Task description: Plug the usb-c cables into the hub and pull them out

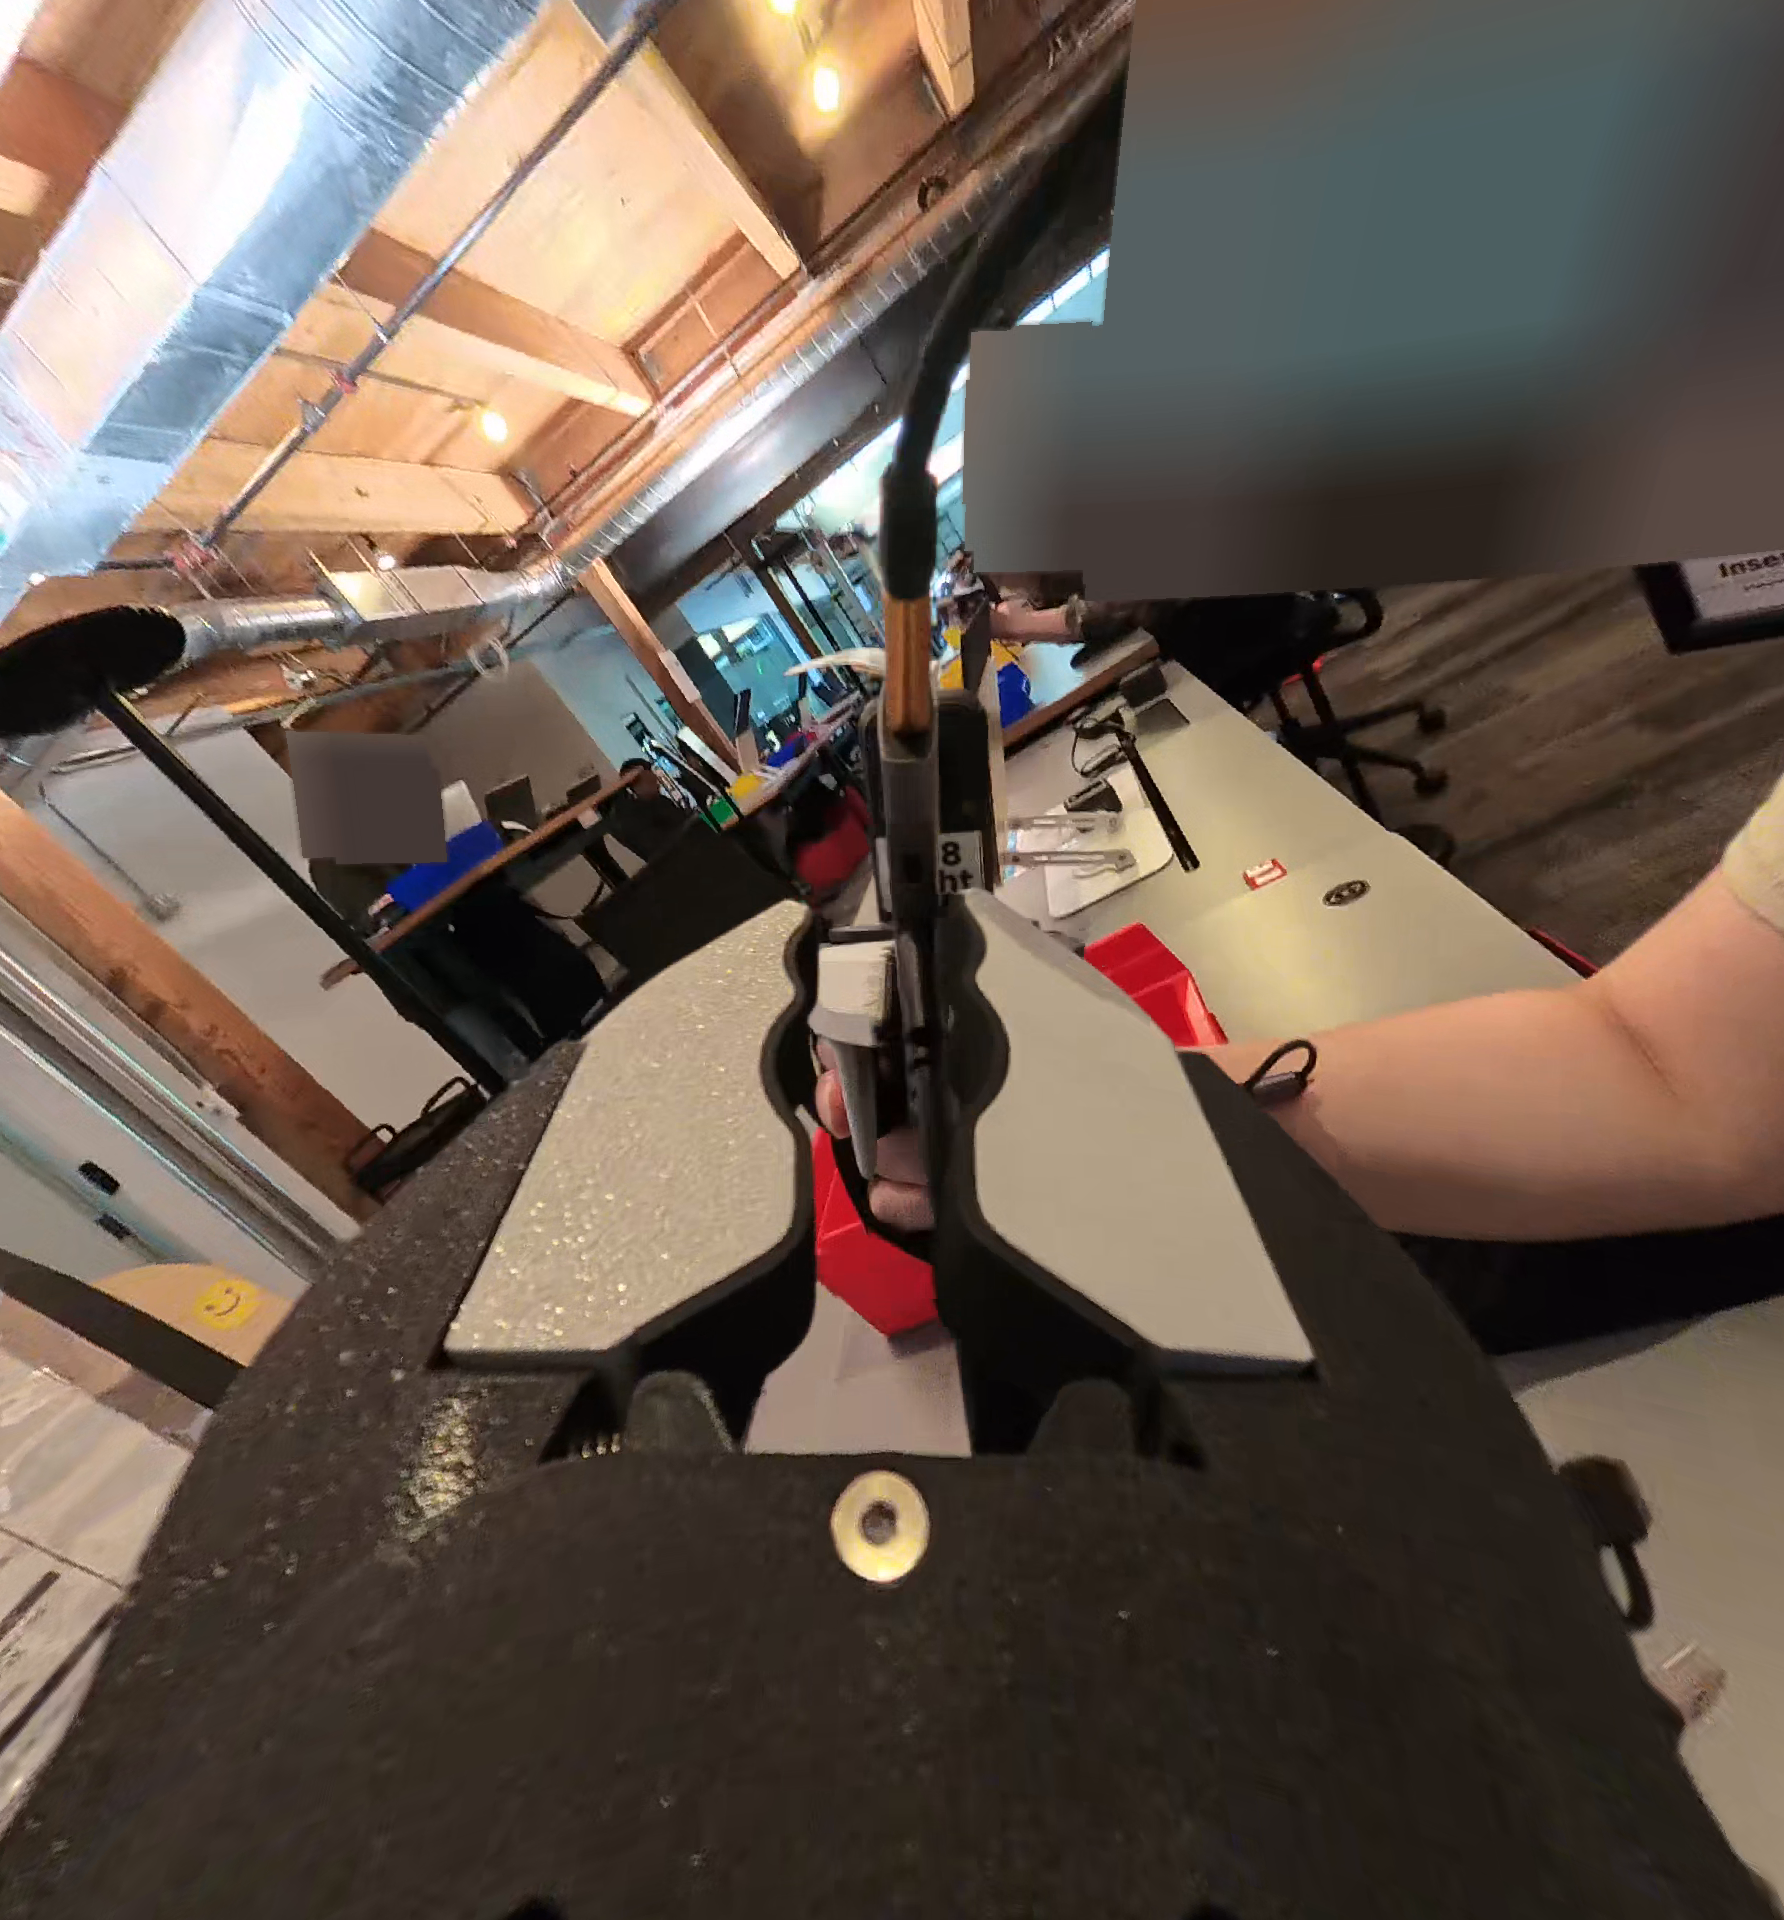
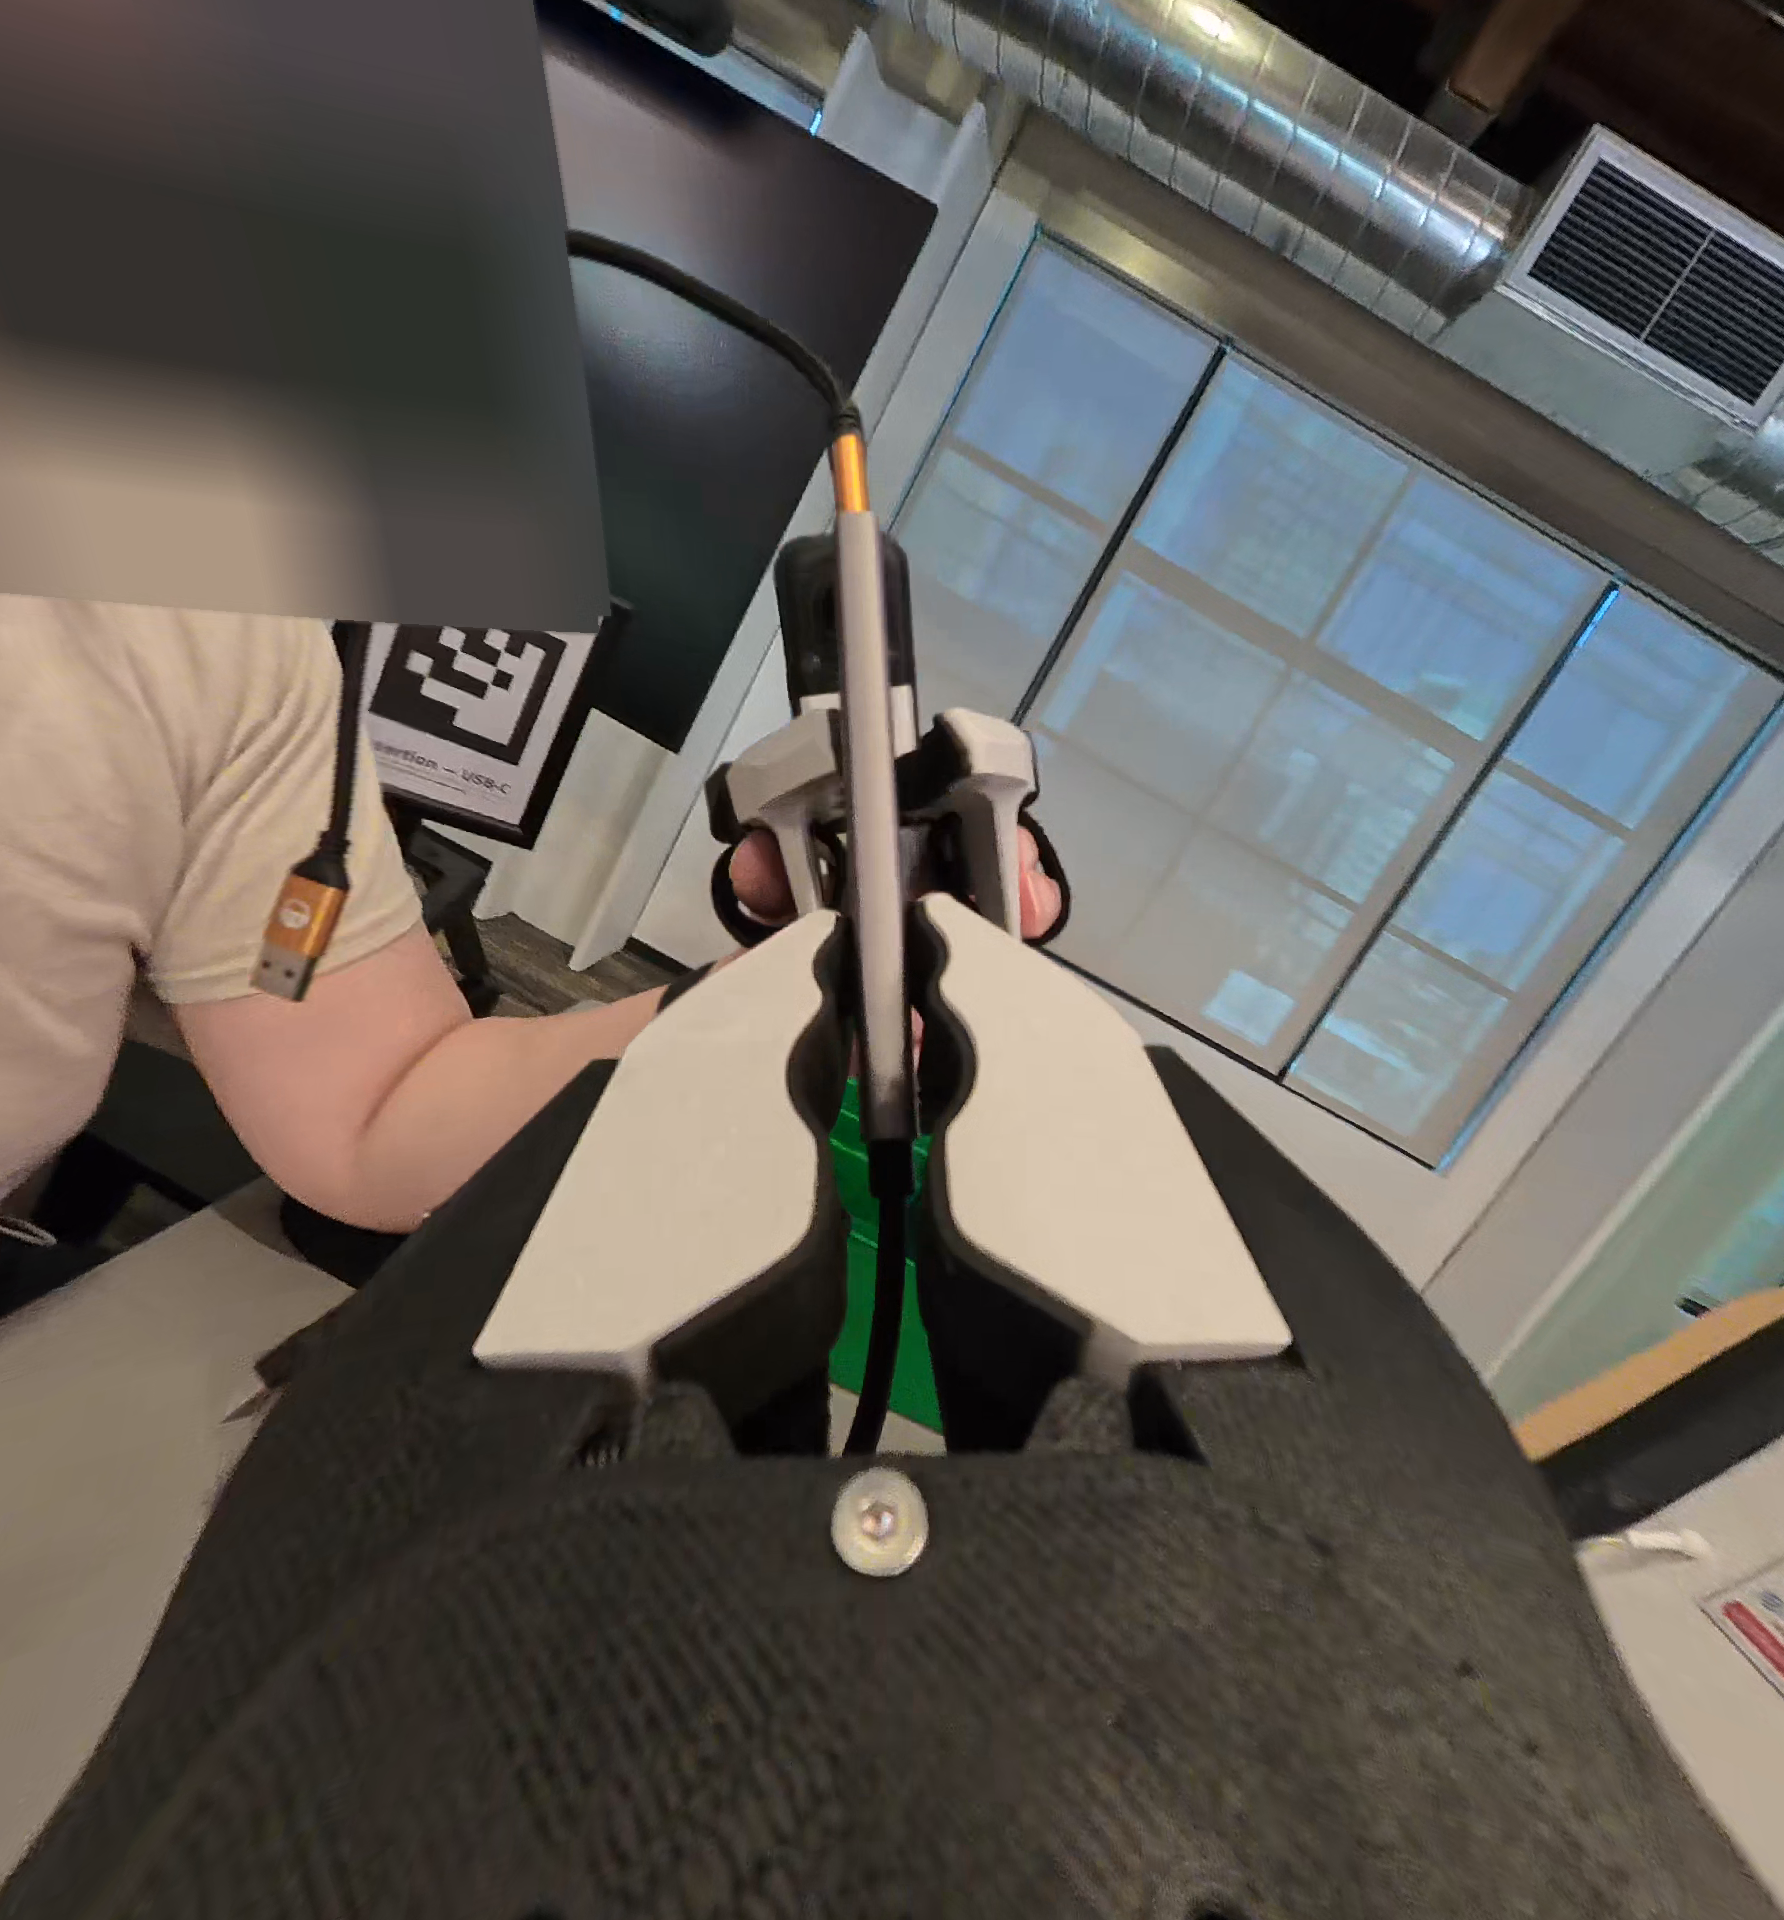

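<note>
My right gripper is shut on a slim grey hub, held upright and edge-on in the air. The hub's own black cable hangs down between the fingers. An orange usb-c plug sits in the hub's top end, and its black cable arcs up to the left. The cable's other orange plug dangles free in front of the person's shirt. My left gripper faces the right one. Its jaws stand a little apart on either side of the hub, below the orange plug.
A red bin and a green bin sit on the grey table below the grippers. The person's arm reaches in from the right. A framed black-and-white marker sign stands behind. My left and right fingertips are right by each other.
</note>
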